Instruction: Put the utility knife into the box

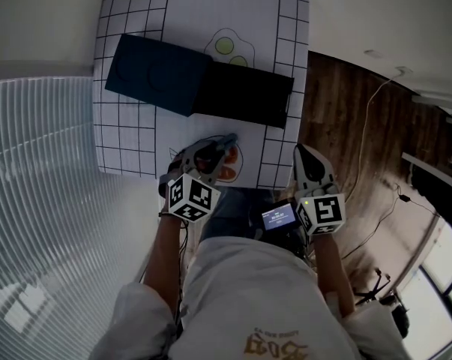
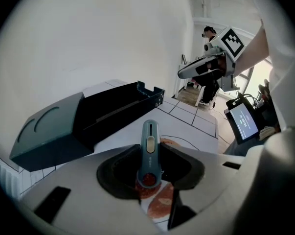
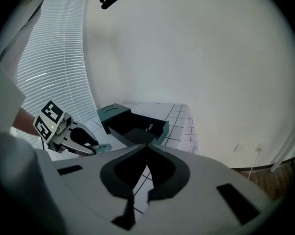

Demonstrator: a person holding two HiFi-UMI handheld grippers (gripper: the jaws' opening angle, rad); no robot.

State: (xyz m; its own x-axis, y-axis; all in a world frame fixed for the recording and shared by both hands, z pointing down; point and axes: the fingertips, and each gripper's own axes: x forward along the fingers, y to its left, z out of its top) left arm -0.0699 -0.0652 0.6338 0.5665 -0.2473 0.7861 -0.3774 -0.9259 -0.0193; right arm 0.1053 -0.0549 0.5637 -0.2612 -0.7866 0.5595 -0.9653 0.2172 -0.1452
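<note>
The teal utility knife [image 1: 227, 142] [image 2: 149, 148] lies lengthwise between the jaws of my left gripper [image 1: 214, 156] [image 2: 150, 150], which is shut on it just above the mat's near part. Its tip points toward the open black box [image 1: 244, 92] [image 2: 120, 106] [image 3: 137, 126] at the far side of the table. The box's dark teal lid [image 1: 158, 73] [image 2: 49, 131] lies against the box's left side. My right gripper [image 1: 306, 156] [image 3: 147, 145] hangs off the table's right edge, shut and empty. It looks across at the left gripper [image 3: 81, 143].
A white mat with a black grid border [image 1: 124, 137] and printed food pictures covers the table. A small lit screen [image 1: 279, 217] [image 2: 242, 121] sits at the person's waist. Window blinds [image 1: 38, 171] run along the left. Wooden floor with cables [image 1: 364, 163] lies right of the table.
</note>
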